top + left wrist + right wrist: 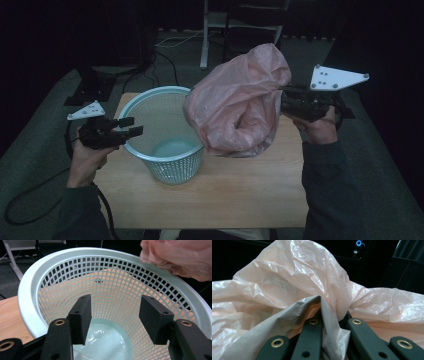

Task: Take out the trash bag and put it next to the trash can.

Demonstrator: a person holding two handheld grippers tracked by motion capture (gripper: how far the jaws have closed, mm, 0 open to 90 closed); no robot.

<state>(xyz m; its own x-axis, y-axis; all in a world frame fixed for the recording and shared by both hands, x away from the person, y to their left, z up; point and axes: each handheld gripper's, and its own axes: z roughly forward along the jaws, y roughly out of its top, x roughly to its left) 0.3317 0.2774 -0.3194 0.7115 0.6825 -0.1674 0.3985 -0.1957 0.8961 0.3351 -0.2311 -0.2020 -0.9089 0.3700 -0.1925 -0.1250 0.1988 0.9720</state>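
- Bag (237, 102): we see a thin pink plastic bag, puffed and crumpled, hanging in the air just right of the basket (165, 135), its lower end near the tabletop (240, 192) beside the basket's right wall.
- Right hand-held gripper (287, 100): its jaws are closed on a bunched fold of the bag's right edge; its own view shows film pinched between them (329, 322).
- Left hand-held gripper (131, 126): its jaws stand apart and hold nothing, resting at the basket's left rim, pointing into the bowl (110, 322).
- The relation that matters, we judge: the basket's open mouth lies left of and below the bag, so the bag must travel left from the right gripper; its long axis runs roughly top to bottom.
- The left gripper is nearer the basket; the right is nearer the bag.
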